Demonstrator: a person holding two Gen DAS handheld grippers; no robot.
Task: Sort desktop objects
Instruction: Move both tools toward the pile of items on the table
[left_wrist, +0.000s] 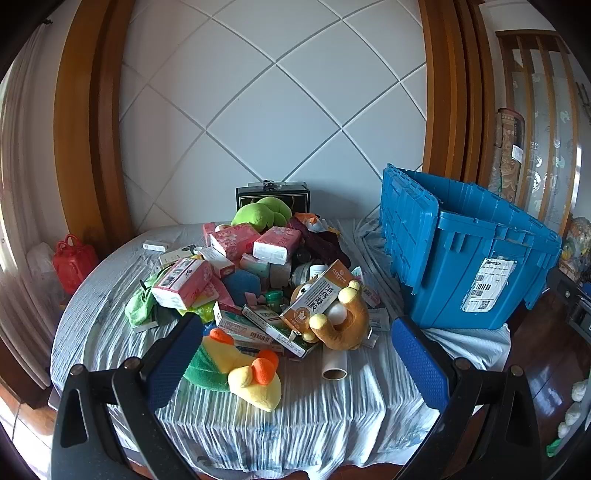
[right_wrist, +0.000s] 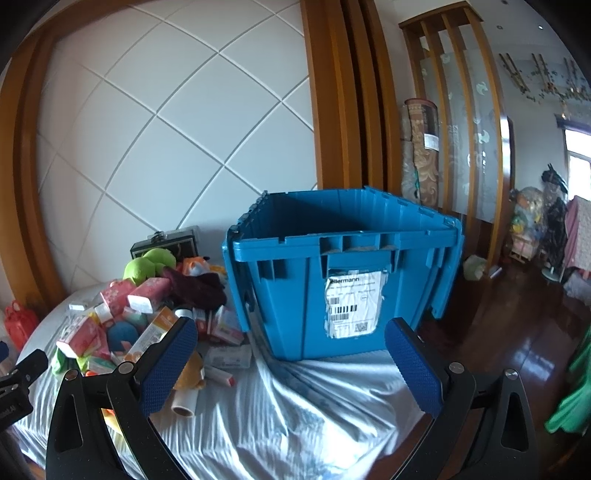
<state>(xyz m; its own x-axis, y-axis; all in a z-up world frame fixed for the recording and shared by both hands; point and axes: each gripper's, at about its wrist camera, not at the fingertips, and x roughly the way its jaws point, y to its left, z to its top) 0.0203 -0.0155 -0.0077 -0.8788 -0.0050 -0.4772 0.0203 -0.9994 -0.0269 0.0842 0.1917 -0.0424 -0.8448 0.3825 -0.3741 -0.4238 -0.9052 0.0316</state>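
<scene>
1. Hovering above the near edge of the table (left_wrist: 92, 332), the left gripper (left_wrist: 299, 354) has its jaws spread wide, nothing between the blue pads; it points slightly downward at the heap.
2. Landmark: blue crate (left_wrist: 469, 258), standing on the rumpled white cloth (left_wrist: 332, 406), lid flaps folded out, a torn shipping label (left_wrist: 487, 284) on its near wall.
3. Heap of objects (left_wrist: 255, 269) lies left of the crate, close to it but apart.
4. Nearest part of the heap, left of and in front of the crate: yellow duck plush (left_wrist: 247, 373) with orange beak and feet, lying between the left gripper's fingers in view but not touched.
5. Brown bear plush (left_wrist: 347, 321) lies just left of the crate, an orange-and-white medicine box (left_wrist: 314, 299) resting against it.
6. Cardboard tube (left_wrist: 334, 363) lies in front of the bear, left of the crate's near corner.
7. Pink tissue packs (left_wrist: 184, 284), green plush (left_wrist: 262, 214) and a dark case (left_wrist: 273, 197) sit farther left of and behind the crate's front.
8. Red bag (left_wrist: 72, 260) lies off the table, far left of the crate.
9. Right gripper (right_wrist: 291, 365) faces the crate's labelled wall directly, jaws released at full spread, gripping nothing.
10. Crate interior looks empty from the right wrist view, though the floor is mostly hidden by the near wall.
</scene>
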